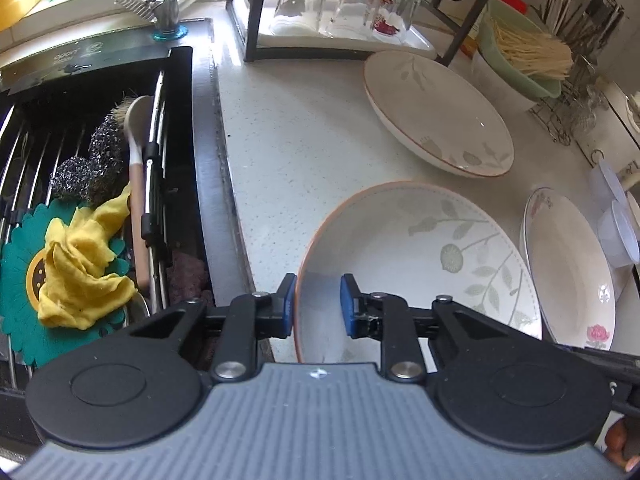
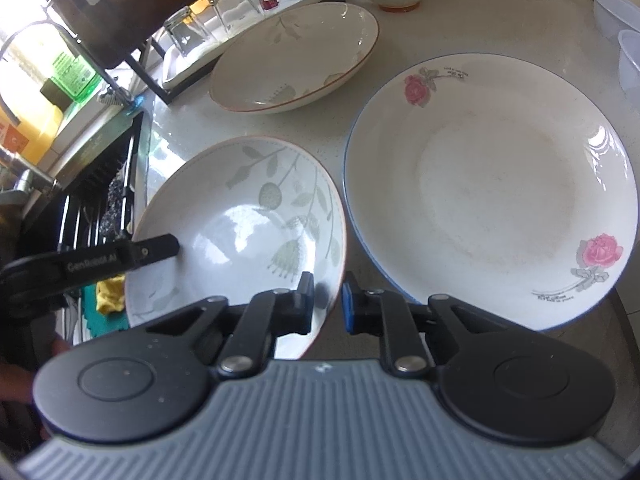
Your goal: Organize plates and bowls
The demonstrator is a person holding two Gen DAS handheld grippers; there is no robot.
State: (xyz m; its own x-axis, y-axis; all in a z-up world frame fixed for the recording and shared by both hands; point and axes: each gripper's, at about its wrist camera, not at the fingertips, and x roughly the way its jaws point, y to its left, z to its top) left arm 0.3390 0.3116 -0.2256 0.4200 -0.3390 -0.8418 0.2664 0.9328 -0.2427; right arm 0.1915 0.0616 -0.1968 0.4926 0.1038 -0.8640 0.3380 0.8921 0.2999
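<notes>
The left gripper point(image 1: 318, 306), levelled low over the worktop point(image 1: 288, 160), straddles the leaf-patterned bowl point(image 1: 420, 264) rim at its 9 o'clock edge, fingers parted; the right gripper point(image 2: 327, 304) straddles its 4 o'clock rim, likewise unclamped.

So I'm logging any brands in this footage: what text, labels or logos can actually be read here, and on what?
"GenRobot AI": on the black arm of the left tool, seen from the right wrist view.
"oppri", roughly, upside down and unsure: on the dark sink strip.
Small print beside the roses on the rose plate: too small to read.
Green bottle label: blurred, unreadable.
Orange box: a sign only, no legible words.
</notes>
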